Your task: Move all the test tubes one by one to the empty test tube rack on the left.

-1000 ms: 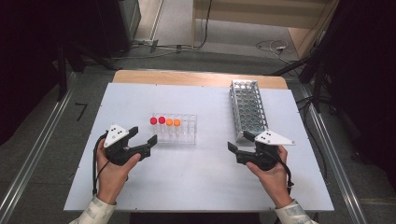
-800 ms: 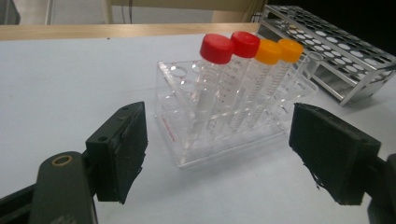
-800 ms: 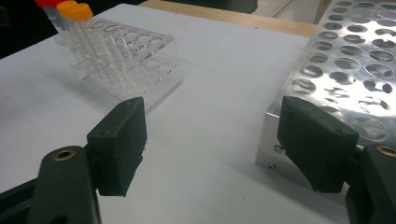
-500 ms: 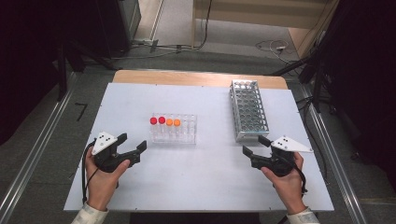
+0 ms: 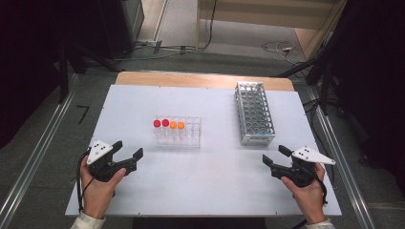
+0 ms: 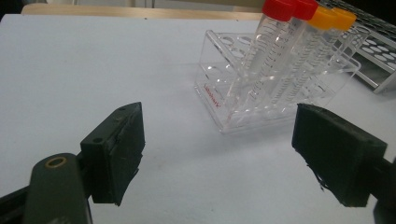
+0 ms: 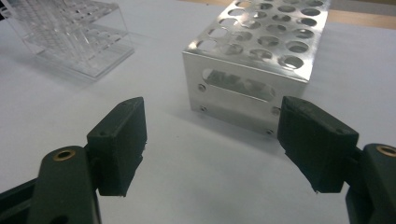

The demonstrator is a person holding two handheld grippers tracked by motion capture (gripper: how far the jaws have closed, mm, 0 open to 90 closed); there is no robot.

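A clear plastic rack [image 5: 177, 135] stands left of the table's middle, with two red-capped tubes [image 5: 161, 123] and two orange-capped tubes [image 5: 177, 125] upright in its back row. A perforated metal rack [image 5: 254, 113] with no tubes showing lies at the right. My left gripper [image 5: 128, 150] is open and holds nothing, low over the table in front of and left of the clear rack. The left gripper view shows its jaws [image 6: 219, 154] wide apart, the clear rack [image 6: 275, 88] ahead. My right gripper [image 5: 275, 156] is open near the metal rack's front end [image 7: 243, 88], nothing between its fingers [image 7: 212, 149].
Everything sits on a white tabletop [image 5: 215, 191] with a wooden strip along its far edge. Metal rails run down the floor on both sides. Cables lie on the floor behind the table. The clear rack [image 7: 70, 32] is at the upper left in the right gripper view.
Both hands have drawn back toward the near edge, the left one drifting left and the right one drifting right. Both grippers stay open. The racks and tubes have not moved.
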